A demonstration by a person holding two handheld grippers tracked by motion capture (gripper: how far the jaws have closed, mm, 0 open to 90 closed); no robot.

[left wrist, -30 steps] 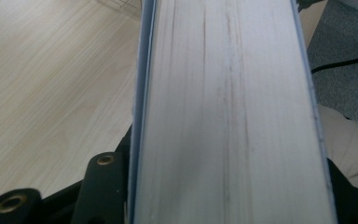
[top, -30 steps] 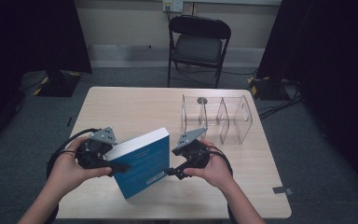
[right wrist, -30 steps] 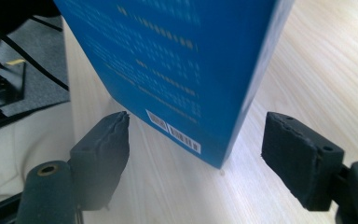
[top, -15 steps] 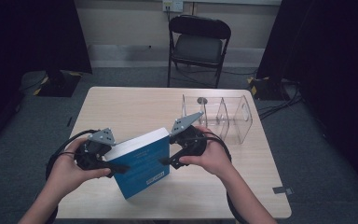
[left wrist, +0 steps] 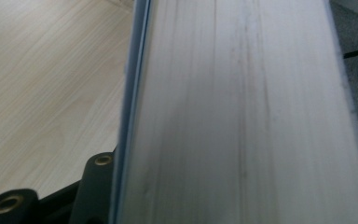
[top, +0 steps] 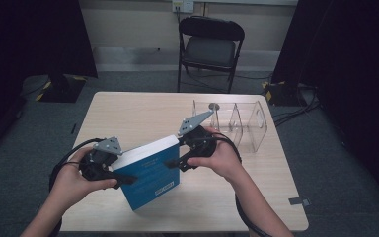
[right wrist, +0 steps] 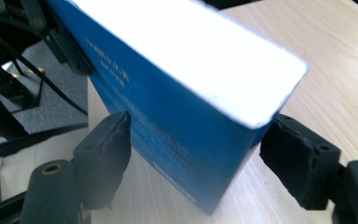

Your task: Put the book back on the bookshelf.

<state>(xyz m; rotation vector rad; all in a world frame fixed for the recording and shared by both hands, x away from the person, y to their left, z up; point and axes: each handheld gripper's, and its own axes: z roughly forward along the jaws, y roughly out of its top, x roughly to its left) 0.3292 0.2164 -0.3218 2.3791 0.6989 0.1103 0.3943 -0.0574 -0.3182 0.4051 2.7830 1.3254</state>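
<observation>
I see the table (top: 138, 106), light wood, bare across its far left. At its far right corner stands a clear plastic organizer (top: 237, 123) with upright dividers. A black folding chair (top: 209, 47) is beyond the far edge, well apart from the work.

The blue book (top: 148, 170) is held above the near-middle of the table, tilted, one corner pointing down toward the near edge, white page block facing up and far. In the right gripper view the book (right wrist: 177, 93) runs diagonally from upper left to lower right, cover with small white print toward the camera.

My left gripper (top: 109, 170) is at the book's left end, clamped onto it: one jaw lies across the blue cover in the high view. In the left gripper view the page block of the book (left wrist: 242, 112) sits right up against the camera, with a jaw showing just beside the cover's edge at the bottom.

My right gripper (top: 181, 159) is at the book's right far corner. In the right gripper view the right gripper (right wrist: 193, 154) straddles that corner. Its jaws have just been closing with the book between them; the left pad touches the cover, the right pad stands just off the page edge, so not gripping yet.
</observation>
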